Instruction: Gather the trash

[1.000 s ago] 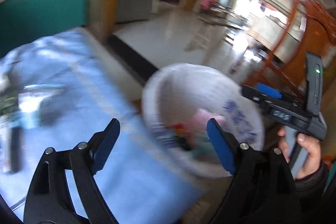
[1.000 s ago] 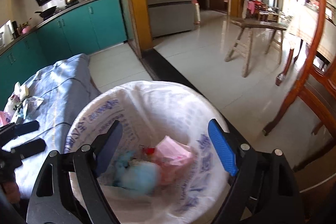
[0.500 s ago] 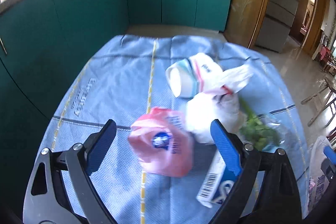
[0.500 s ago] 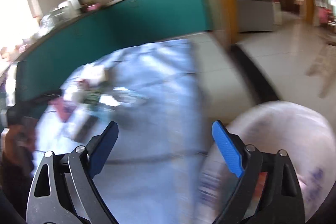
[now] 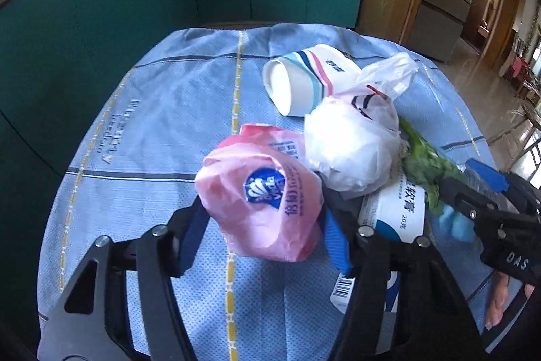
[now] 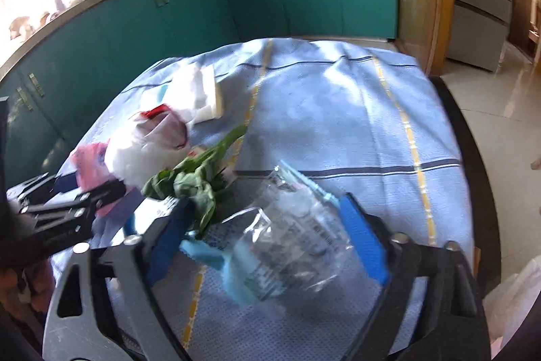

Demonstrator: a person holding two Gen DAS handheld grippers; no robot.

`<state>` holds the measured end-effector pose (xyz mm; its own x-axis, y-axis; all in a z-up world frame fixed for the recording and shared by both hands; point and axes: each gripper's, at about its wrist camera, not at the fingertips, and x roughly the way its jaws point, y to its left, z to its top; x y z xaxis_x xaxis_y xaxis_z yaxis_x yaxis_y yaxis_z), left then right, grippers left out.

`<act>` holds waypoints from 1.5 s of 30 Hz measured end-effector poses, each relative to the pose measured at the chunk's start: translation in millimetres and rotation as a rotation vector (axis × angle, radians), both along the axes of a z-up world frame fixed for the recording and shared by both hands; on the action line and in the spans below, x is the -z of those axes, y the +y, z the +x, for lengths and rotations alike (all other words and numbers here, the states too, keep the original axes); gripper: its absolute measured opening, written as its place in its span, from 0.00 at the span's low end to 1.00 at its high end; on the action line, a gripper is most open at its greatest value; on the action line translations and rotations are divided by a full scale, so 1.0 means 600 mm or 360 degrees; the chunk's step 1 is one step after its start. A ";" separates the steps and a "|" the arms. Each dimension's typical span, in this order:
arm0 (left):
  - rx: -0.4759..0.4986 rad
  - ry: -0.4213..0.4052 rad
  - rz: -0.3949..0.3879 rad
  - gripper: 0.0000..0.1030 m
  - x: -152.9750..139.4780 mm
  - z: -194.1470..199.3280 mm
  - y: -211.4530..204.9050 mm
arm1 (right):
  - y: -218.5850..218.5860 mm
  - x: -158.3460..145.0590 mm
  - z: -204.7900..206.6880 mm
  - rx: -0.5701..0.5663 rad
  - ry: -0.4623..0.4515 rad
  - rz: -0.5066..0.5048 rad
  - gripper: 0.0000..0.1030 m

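Observation:
Trash lies on a blue tablecloth [image 5: 162, 124]. My left gripper [image 5: 262, 212] has a crumpled pink wrapper [image 5: 260, 192] between its blue pads; the jaws are closing and both pads touch it. Beyond lie a tipped paper cup [image 5: 304, 80], a knotted white plastic bag [image 5: 351, 144], a green leaf [image 5: 422, 161] and a white carton [image 5: 399, 215]. My right gripper [image 6: 265, 205] straddles a clear plastic wrapper [image 6: 290, 239]. Its jaws are closing, with the pads beside the wrapper and no squeeze visible. The right gripper [image 5: 487, 188] also shows at the left wrist view's right edge.
Teal kitchen cabinets [image 6: 236, 5] run behind the table. The white-lined trash bin [image 6: 517, 293] stands on the floor off the table's right edge. A hand [image 5: 500, 303] holds the right gripper's handle. The cloth's right half [image 6: 338, 110] is bare.
Both grippers swung from over the white-lined bin back to the table. The left jaws narrowed onto the pink wrapper. The right gripper came down over the clear wrapper.

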<state>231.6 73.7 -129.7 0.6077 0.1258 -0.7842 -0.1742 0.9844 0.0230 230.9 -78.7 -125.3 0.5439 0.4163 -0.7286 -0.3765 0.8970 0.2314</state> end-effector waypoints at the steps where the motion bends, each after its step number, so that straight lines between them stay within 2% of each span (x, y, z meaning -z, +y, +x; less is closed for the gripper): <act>1: -0.0014 -0.0014 0.0005 0.58 -0.002 -0.002 0.003 | -0.002 -0.001 -0.007 -0.0019 -0.0011 -0.0004 0.69; 6: -0.0035 -0.0073 -0.0013 0.56 -0.018 -0.031 0.013 | 0.004 -0.008 -0.036 -0.0105 -0.0021 0.0009 0.58; 10: -0.0023 -0.0110 -0.0020 0.56 -0.037 -0.074 0.020 | 0.000 -0.019 -0.070 -0.0144 -0.0033 0.0046 0.44; 16: 0.0070 -0.0081 0.0006 0.57 -0.039 -0.136 0.011 | -0.004 -0.017 -0.134 -0.0213 -0.0014 0.0070 0.44; 21: 0.0076 -0.0049 0.0008 0.57 -0.029 -0.165 0.019 | -0.003 -0.020 -0.188 -0.0283 -0.0002 0.0074 0.45; 24: 0.0098 -0.0043 -0.0008 0.57 -0.033 -0.179 0.021 | -0.004 -0.020 -0.200 -0.0257 -0.0022 0.0021 0.52; 26: 0.0123 -0.0042 -0.0002 0.57 -0.034 -0.187 0.018 | -0.006 -0.019 -0.198 -0.0214 -0.0038 -0.0007 0.66; 28: 0.0149 -0.0042 -0.0002 0.57 -0.036 -0.194 0.014 | -0.008 -0.020 -0.197 -0.0170 -0.0054 -0.0022 0.73; 31: 0.0187 -0.0049 0.0003 0.58 -0.041 -0.206 0.009 | -0.009 -0.019 -0.194 -0.0122 -0.0059 -0.0034 0.80; 35: 0.0211 -0.0071 0.0014 0.61 -0.049 -0.221 0.008 | -0.011 -0.018 -0.185 -0.0084 -0.0065 -0.0053 0.83; 40: 0.0190 -0.0108 0.0008 0.77 -0.060 -0.233 0.018 | -0.016 -0.020 -0.183 -0.0058 -0.0073 -0.0072 0.84; 45: 0.0159 -0.0131 -0.0024 0.85 -0.066 -0.236 0.029 | -0.020 -0.024 -0.182 -0.0033 -0.0091 -0.0099 0.87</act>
<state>89.9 90.9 -90.1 0.6789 0.0503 -0.7325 -0.0762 0.9971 -0.0021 121.9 -90.5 -111.2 0.5774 0.3826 -0.7213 -0.4060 0.9010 0.1530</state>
